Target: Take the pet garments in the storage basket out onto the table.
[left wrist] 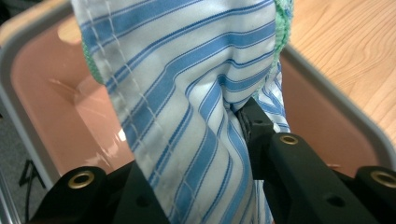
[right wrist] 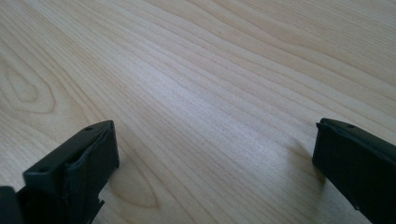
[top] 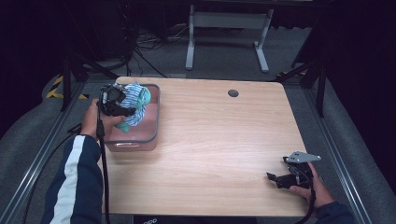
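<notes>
Cloth: a white cotton cloth with blue stripes [top: 135,105], bunched and lifted, hangs above the bin at about 10 o'clock on the counter; in the left tool's view [left wrist: 187,116] its folds drape down between the two black jaws.
Second fabric: a green knitted fabric [top: 145,96] shows at the 3 o'clock edge of the striped cloth in the high view, and as green edging [left wrist: 282,23] at the cloth's 1 o'clock corner in the left tool's view; whether it is a separate piece I cannot tell.
Left tool: the black left tool [top: 122,110] is clamped on the striped cloth, jaws pressed in on the bunched fabric, held by the person's left hand [top: 95,122] at the bin's 9 o'clock side.
Bin: a shallow translucent pink plastic bin with a grey rim [top: 156,116] sits at the counter's 10 o'clock corner; its pink floor [left wrist: 56,93] lies beneath the hanging cloth.
Sleeve: a dark blue sleeve with a white stripe [top: 74,182] comes in from 7 o'clock.
Right tool: the black right tool [top: 275,178] rests low over the counter at about 4 o'clock, well apart from the bin; its own view [right wrist: 215,154] has the jaws spread wide with nothing between them.
Right hand: the right hand [top: 315,186] grips it from 5 o'clock.
Counter: a light wooden counter [top: 219,140] with a dark round hole [top: 233,93] near 12 o'clock.
</notes>
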`<state>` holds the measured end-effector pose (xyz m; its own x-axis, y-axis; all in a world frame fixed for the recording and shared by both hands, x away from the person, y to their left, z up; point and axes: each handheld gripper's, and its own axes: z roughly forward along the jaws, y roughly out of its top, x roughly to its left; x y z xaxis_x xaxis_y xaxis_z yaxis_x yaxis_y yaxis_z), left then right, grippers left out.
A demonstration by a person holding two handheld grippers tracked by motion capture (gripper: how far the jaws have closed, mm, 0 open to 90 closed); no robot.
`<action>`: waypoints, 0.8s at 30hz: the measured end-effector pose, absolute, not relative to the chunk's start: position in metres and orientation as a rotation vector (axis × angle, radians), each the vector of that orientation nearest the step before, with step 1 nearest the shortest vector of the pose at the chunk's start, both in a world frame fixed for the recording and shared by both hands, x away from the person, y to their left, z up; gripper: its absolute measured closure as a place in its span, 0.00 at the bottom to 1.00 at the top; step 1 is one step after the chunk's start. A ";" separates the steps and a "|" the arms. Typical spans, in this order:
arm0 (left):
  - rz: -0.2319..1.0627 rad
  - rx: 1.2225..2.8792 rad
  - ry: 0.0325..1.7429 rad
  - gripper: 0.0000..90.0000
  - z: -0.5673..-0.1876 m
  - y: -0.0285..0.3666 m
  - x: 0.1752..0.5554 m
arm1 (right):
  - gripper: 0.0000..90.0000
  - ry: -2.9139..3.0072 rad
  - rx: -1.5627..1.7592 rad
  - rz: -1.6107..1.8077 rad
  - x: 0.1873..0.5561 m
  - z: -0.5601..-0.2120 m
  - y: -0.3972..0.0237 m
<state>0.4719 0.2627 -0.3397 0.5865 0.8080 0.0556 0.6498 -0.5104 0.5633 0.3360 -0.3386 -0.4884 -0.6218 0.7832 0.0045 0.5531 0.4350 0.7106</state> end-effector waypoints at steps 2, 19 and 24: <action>0.442 2.322 1.147 0.80 -0.335 0.261 0.468 | 0.01 2.366 1.146 0.989 0.336 -0.488 -0.339; 0.484 2.283 0.905 0.80 -0.294 0.220 0.435 | 0.01 2.366 1.147 0.990 0.336 -0.488 -0.339; 0.469 2.293 0.845 0.80 -0.292 0.203 0.429 | 0.01 2.367 1.144 0.990 0.336 -0.488 -0.339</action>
<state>0.4288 0.2025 -0.2919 0.7293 0.6761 0.1050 0.4470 -0.5870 0.6750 0.3360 -0.3386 -0.4884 -0.6225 0.7826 0.0042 0.5525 0.4355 0.7107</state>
